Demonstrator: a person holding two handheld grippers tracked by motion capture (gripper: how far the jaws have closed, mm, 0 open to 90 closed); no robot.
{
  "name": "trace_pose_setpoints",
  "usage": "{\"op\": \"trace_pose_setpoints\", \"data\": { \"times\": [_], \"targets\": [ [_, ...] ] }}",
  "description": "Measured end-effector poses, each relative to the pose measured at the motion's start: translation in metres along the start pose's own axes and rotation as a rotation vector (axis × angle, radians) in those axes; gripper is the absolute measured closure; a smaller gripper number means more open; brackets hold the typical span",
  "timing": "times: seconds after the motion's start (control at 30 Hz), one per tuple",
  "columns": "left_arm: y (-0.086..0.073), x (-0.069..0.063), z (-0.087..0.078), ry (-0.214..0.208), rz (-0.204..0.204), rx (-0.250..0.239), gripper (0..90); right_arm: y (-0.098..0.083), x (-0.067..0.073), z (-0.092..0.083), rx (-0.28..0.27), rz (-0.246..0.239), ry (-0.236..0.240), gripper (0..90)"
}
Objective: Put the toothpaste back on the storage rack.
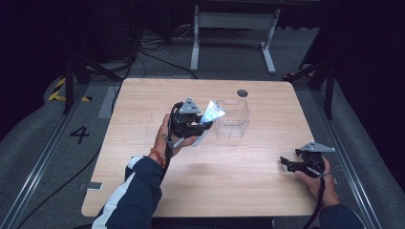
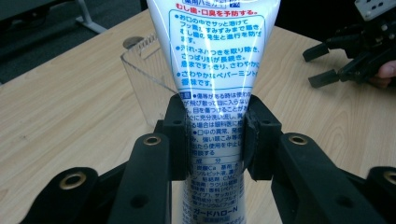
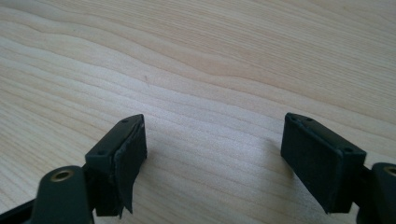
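High view: left gripper raised over the middle of the table, jaws clamped on a white-and-blue tube. Tube held tilted, its wide end up, just beside the near-left corner of a clear box that stands on the wood. Whether tube and box touch, cannot tell. Right gripper sits low at the table's right edge, well apart from the box, jaws pointing left and spread.

Left gripper view: left gripper pads pinch the tube at its narrower part; printed text faces the camera. Tube rises out of the top of the view. Box behind and left of the tube. Right gripper at far right, jaws parted.

Right gripper view: right gripper jaws wide, nothing between them, bare table beneath.
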State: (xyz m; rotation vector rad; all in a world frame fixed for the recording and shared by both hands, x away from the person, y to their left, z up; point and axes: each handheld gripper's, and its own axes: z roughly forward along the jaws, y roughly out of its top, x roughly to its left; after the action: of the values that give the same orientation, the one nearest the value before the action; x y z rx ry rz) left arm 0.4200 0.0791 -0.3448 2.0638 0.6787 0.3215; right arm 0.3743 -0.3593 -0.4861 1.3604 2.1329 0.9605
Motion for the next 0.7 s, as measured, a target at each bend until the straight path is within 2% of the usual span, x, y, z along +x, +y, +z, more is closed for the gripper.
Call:
{"op": "trace_pose_setpoints", "data": {
  "times": [0.27, 0.3, 0.37, 0.53, 0.7],
  "targets": [
    [0.019, 0.001, 0.003, -0.009, 0.005, -0.037, 67.7, 0.000, 0.000, 0.000, 0.000, 0.000, 0.000, 22.7],
    [0.022, 0.003, 0.004, -0.008, 0.020, -0.035, 67.7, 0.000, 0.000, 0.000, 0.000, 0.000, 0.000, 22.7],
    [0.024, 0.002, 0.006, -0.005, 0.012, -0.056, 67.7, 0.000, 0.000, 0.000, 0.000, 0.000, 0.000, 22.7],
    [0.031, 0.002, 0.009, -0.020, 0.031, -0.086, 67.7, 0.000, 0.000, 0.000, 0.000, 0.000, 0.000, 22.7],
    [0.040, 0.003, 0.019, -0.019, 0.019, -0.097, 67.6, 0.000, 0.000, 0.000, 0.000, 0.000, 0.000, 22.7]
  ]
}}
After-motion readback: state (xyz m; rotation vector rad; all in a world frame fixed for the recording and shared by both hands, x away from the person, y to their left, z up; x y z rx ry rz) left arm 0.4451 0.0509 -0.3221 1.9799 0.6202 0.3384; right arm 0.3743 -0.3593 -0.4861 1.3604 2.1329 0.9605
